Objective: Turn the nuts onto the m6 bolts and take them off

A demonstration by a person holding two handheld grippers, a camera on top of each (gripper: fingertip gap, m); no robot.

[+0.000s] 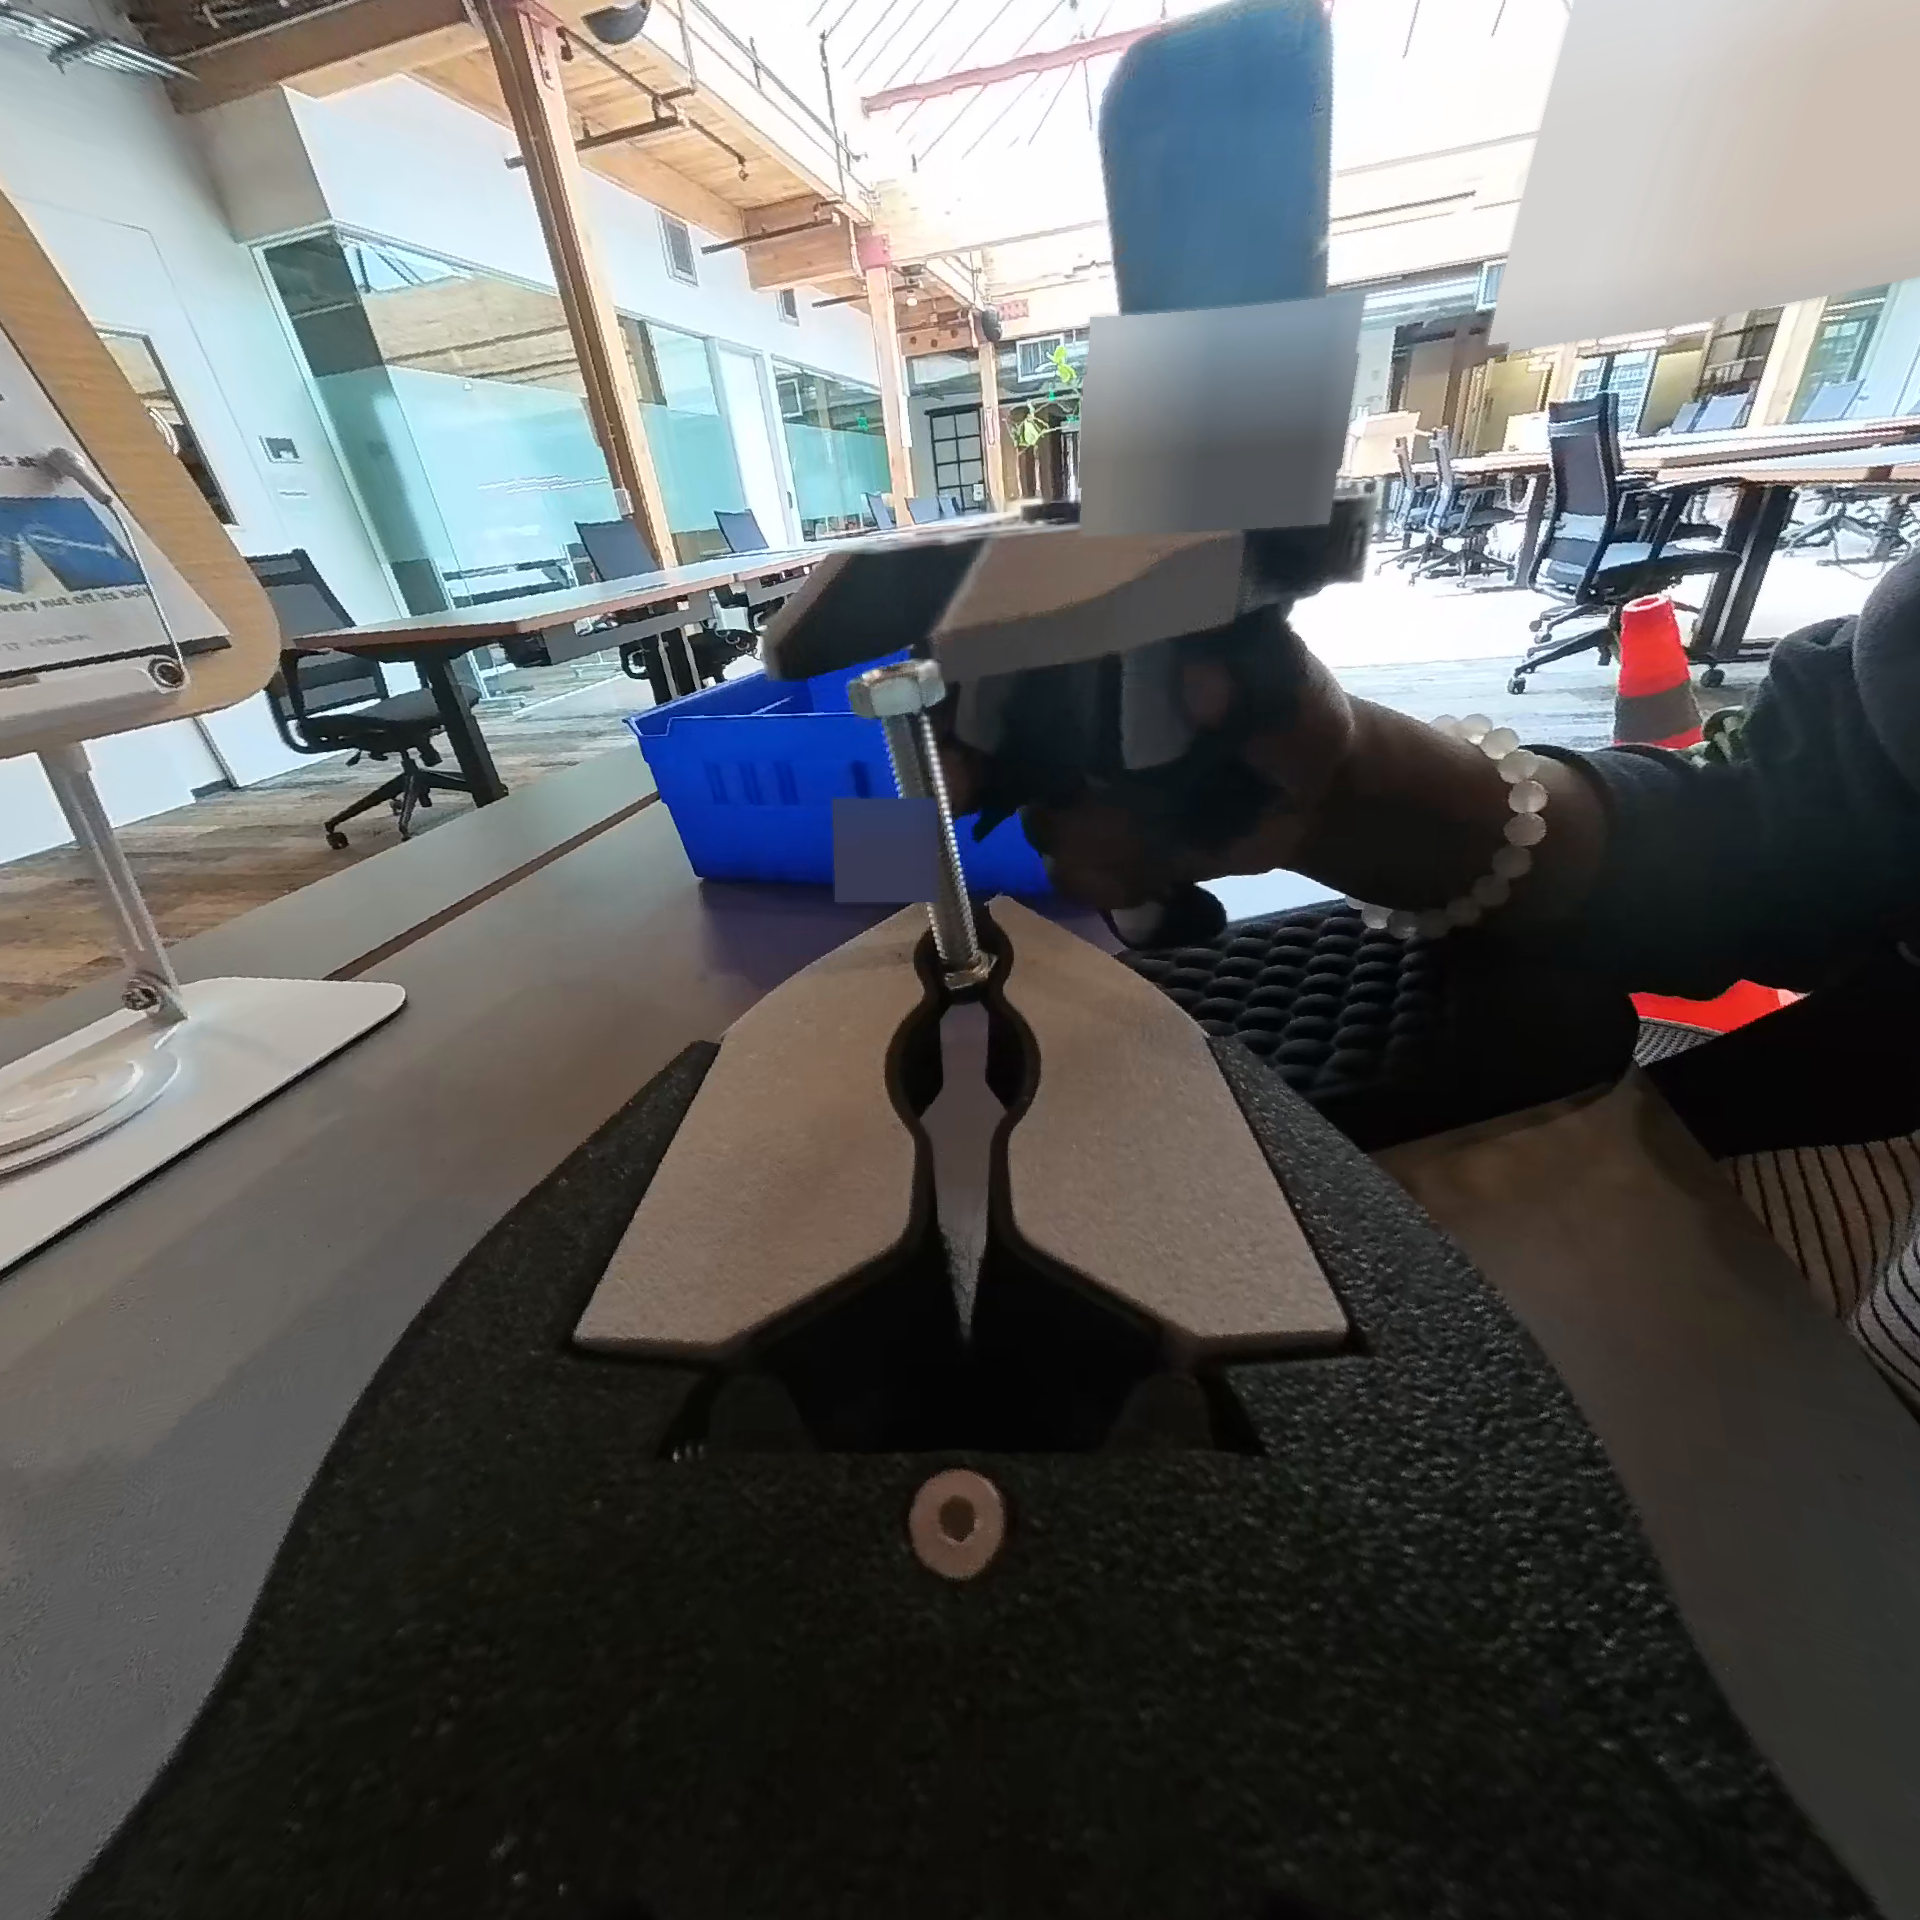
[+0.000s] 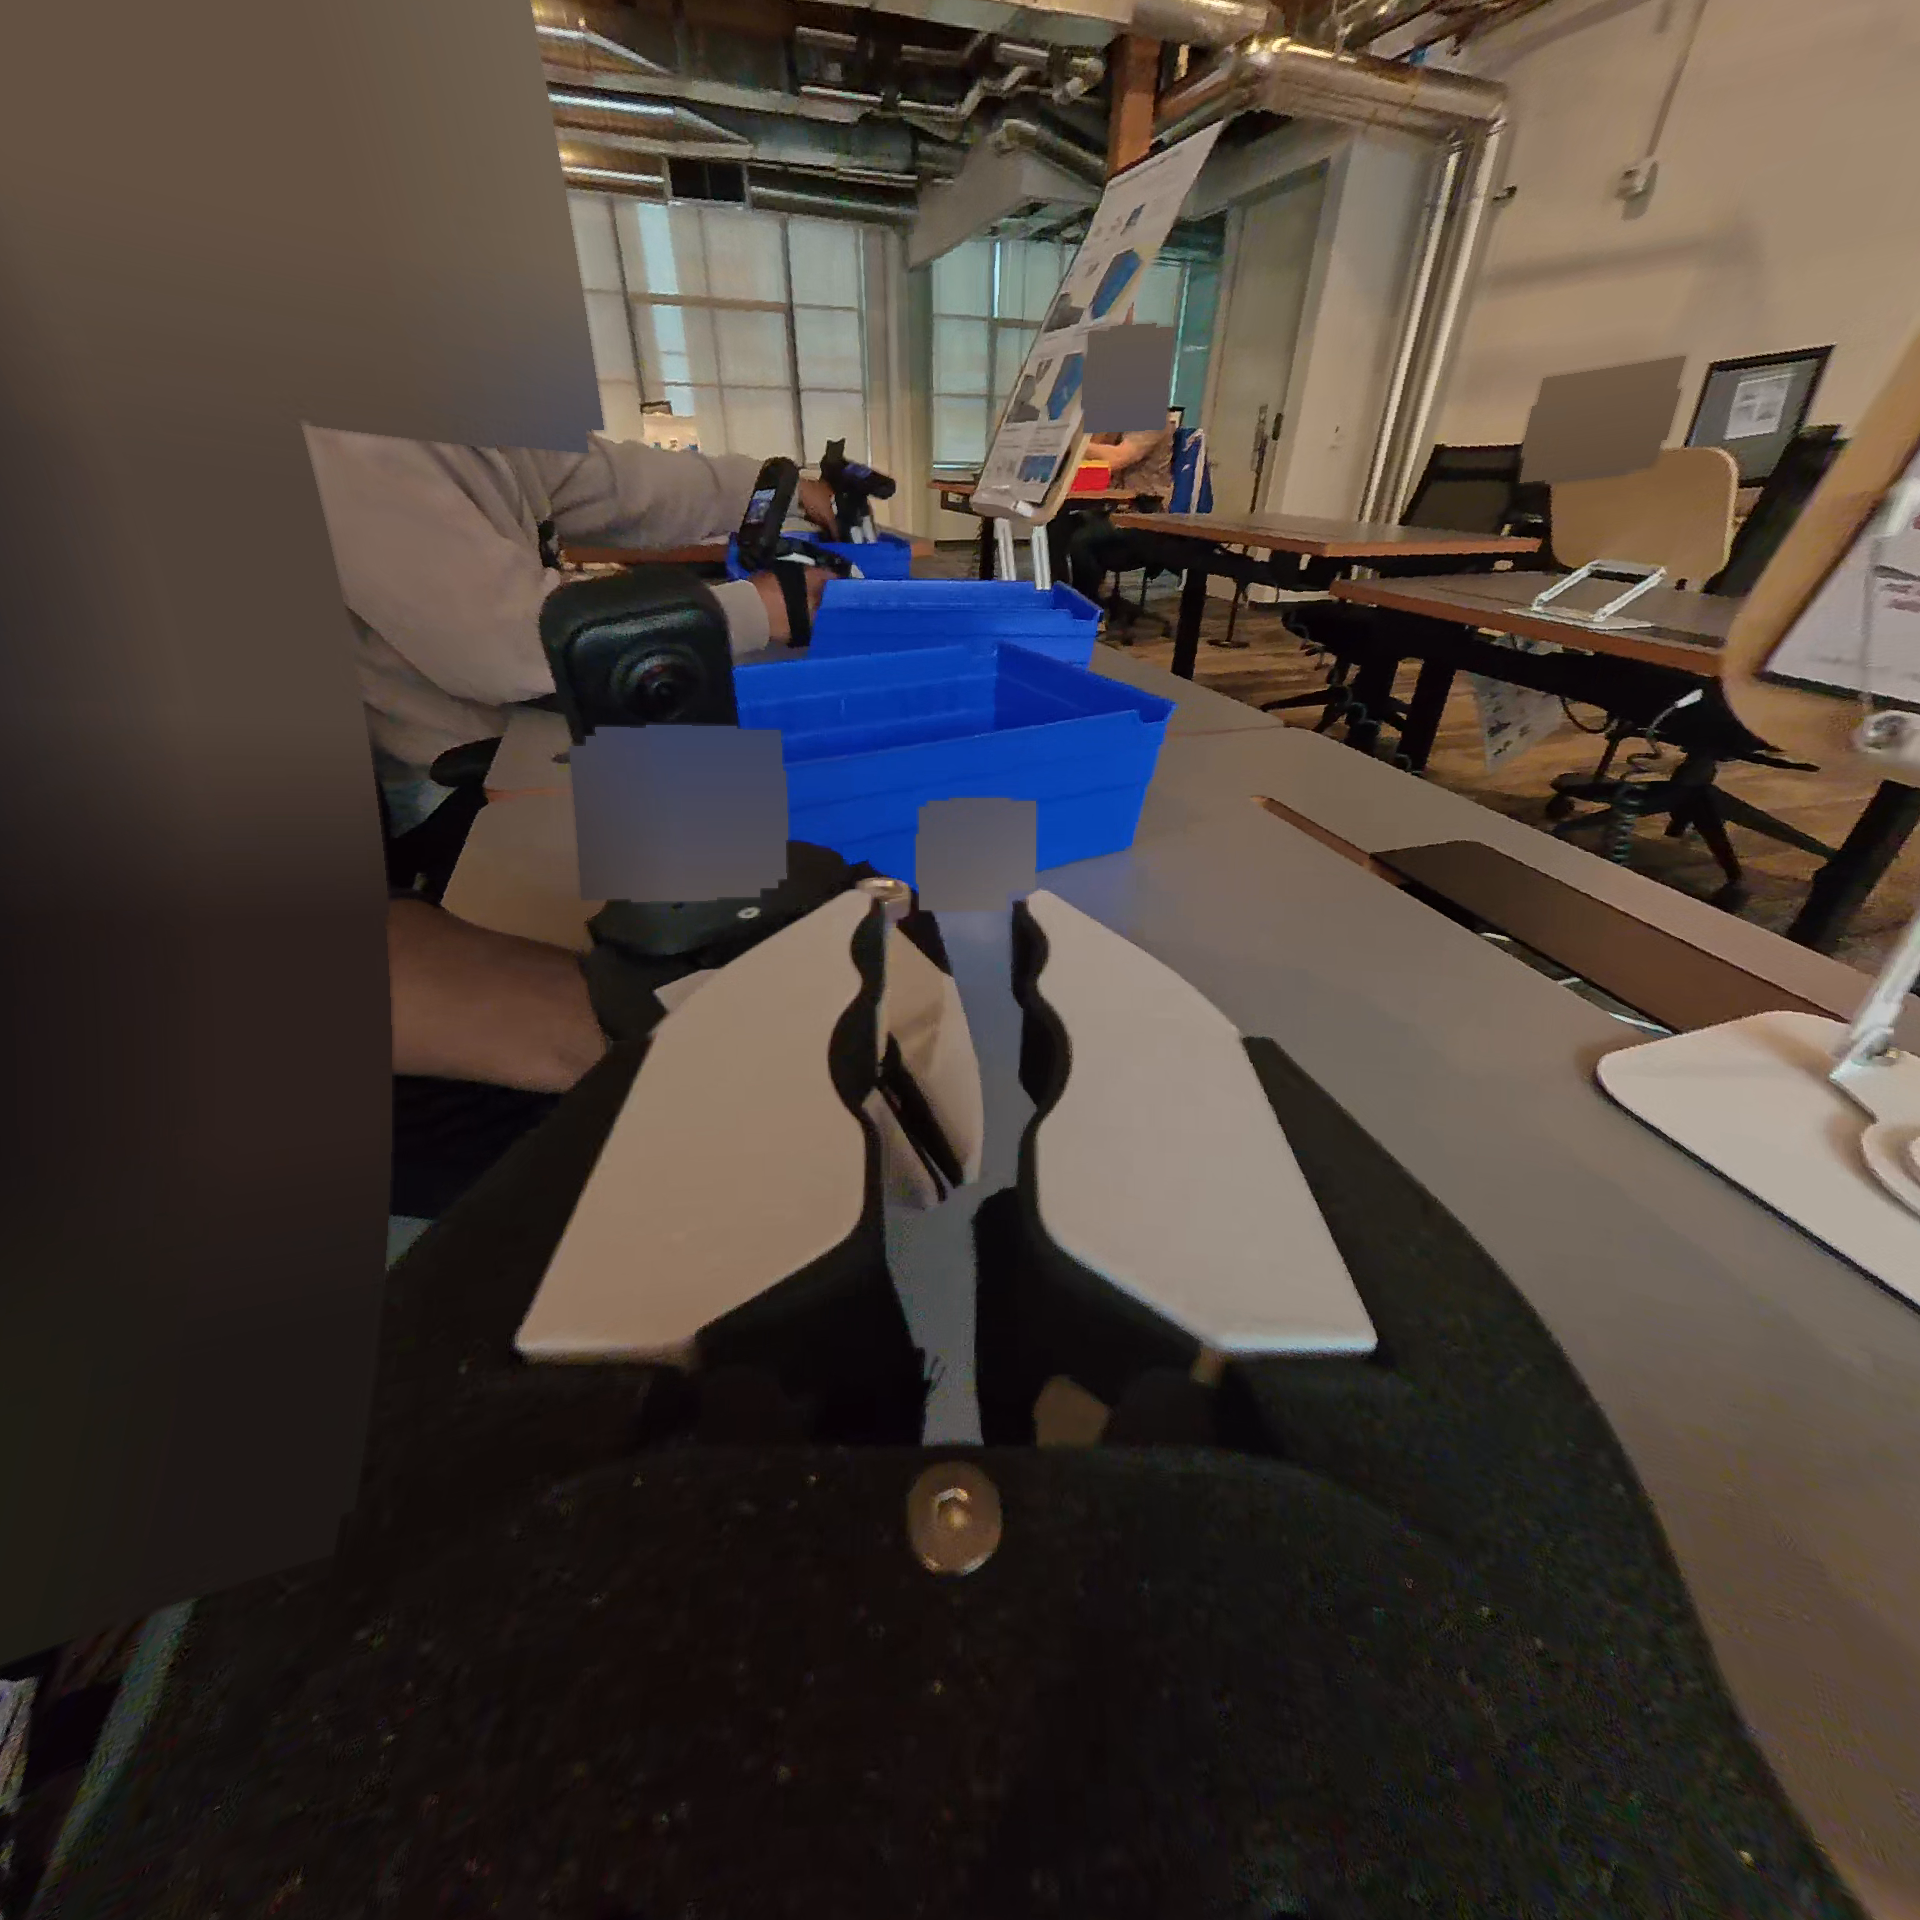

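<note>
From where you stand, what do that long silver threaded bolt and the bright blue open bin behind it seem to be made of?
The long silver threaded bolt looks like bright metal, probably plated steel: it glints along its threads and hex head. The bright blue open bin looks like moulded plastic: even colour, slight sheen, thin walls with ribs and rounded corners.

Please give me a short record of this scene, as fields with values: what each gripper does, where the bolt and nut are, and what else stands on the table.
left gripper: shut on the nut, at the bolt's lower end
bolt: silver, nearly upright, hex head on top
right gripper: open, fingers beside the bolt's head
blue bin: on the table, behind the bolt
black mat: right of the left gripper
white stand: left on the table
</note>
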